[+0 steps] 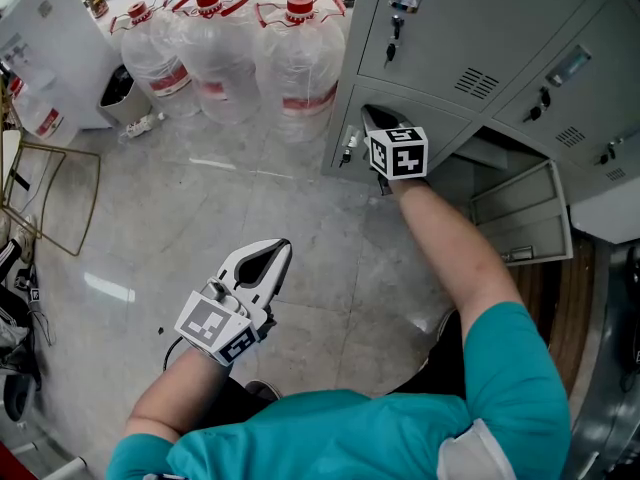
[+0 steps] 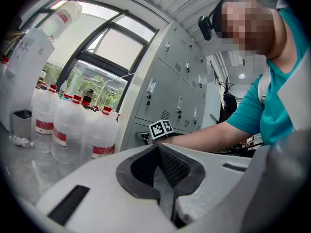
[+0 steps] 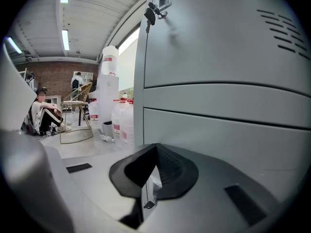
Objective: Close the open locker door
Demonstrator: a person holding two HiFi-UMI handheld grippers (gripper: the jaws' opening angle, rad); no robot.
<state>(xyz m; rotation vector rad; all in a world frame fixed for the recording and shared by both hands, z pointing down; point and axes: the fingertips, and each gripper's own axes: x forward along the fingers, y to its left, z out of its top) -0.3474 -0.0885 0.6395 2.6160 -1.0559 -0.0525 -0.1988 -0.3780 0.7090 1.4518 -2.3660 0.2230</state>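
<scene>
The grey lockers (image 1: pixel 470 38) fill the upper right of the head view. One bottom-row door (image 1: pixel 520 218) hangs swung out to the right, its inner side showing, beside its dark opening (image 1: pixel 470 158). My right gripper (image 1: pixel 372 118) is shut with nothing held, and its tips sit close to the closed lower door (image 3: pixel 218 140) left of that opening, near a key (image 1: pixel 350 148) in the lock. My left gripper (image 1: pixel 283 246) is shut and empty, held level over the floor well short of the lockers. From the left gripper (image 2: pixel 158 147) I see the right gripper's marker cube (image 2: pixel 160 128).
Several large water bottles (image 1: pixel 230 58) stand on the floor left of the lockers, with a black bin (image 1: pixel 118 86) and a white dispenser (image 1: pixel 50 48) beyond. A wire chair frame (image 1: pixel 50 198) is at the far left. A person sits across the room (image 3: pixel 43 115).
</scene>
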